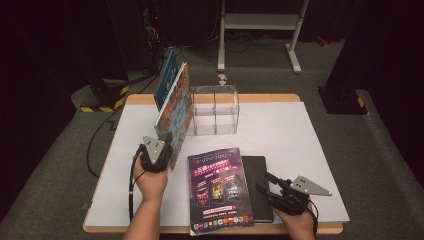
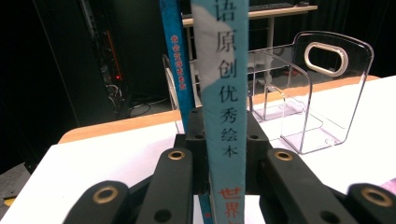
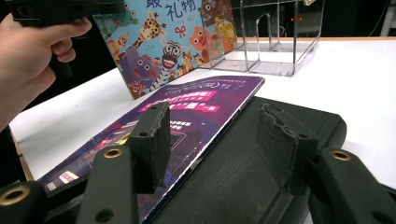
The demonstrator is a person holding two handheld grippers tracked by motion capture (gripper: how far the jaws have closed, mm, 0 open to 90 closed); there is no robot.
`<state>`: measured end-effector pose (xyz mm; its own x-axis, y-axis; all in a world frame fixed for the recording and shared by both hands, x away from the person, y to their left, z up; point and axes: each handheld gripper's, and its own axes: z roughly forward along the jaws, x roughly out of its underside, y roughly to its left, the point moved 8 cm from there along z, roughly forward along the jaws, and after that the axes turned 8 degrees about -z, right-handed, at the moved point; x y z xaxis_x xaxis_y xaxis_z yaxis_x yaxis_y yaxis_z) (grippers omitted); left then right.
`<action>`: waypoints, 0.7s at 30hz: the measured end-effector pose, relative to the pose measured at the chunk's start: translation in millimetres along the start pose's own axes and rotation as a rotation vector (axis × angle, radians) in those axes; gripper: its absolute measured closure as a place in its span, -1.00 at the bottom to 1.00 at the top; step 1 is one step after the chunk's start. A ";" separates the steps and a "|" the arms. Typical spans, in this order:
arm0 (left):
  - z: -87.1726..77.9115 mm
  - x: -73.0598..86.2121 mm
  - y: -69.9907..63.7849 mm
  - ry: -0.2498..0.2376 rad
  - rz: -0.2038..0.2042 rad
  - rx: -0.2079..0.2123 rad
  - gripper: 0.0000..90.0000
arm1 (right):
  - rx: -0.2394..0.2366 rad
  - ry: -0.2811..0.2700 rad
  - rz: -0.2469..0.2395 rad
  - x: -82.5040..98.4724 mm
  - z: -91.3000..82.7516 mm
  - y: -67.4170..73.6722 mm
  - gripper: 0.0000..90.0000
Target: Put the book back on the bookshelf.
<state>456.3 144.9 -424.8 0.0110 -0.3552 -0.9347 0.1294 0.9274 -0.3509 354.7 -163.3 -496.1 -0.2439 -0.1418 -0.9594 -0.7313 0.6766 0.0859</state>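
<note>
The left tongs clamp the spine of a picture book that stands upright on the white counter, just left of a clear plastic rack. A second blue book stands right behind it. The right tongs hang half open, gripping nothing, over a purple magazine overlapping a black notebook at the near edge.

Left hand-held gripper is clamped tight, hand upright; right hand-held gripper rests low, jaws seemingly half apart.
</note>
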 end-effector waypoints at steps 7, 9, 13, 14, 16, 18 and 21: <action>6.1 0.4 -4.9 -0.005 0.009 -0.013 0.75 | -0.007 -0.001 0.002 -0.3 0.4 0.9 -0.01; 8.8 0.8 -5.2 -0.008 0.015 -0.017 0.76 | -0.007 -0.001 0.001 -0.3 0.5 1.2 -0.01; 12.6 0.1 -4.1 -0.013 0.004 -0.041 0.75 | -0.008 -0.001 0.001 -0.2 0.8 1.0 -0.01; 13.0 -0.2 -3.3 -0.015 -0.001 -0.051 0.75 | -0.008 0.000 0.002 -0.1 0.9 0.9 -0.01; 13.5 0.2 -3.7 -0.018 0.001 -0.063 0.75 | -0.011 0.001 0.003 0.0 1.3 1.0 -0.01; 13.4 0.4 -4.1 -0.023 0.002 -0.074 0.75 | -0.013 0.002 0.000 0.1 2.0 1.0 -0.01; 12.8 0.6 -4.4 -0.029 -0.002 -0.091 0.75 | -0.019 0.001 0.002 -0.2 2.7 1.2 -0.01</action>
<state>468.4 139.1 -423.1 0.0402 -0.3591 -0.9324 0.0384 0.9331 -0.3577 355.6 -160.5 -496.5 -0.2459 -0.1416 -0.9589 -0.7429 0.6630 0.0926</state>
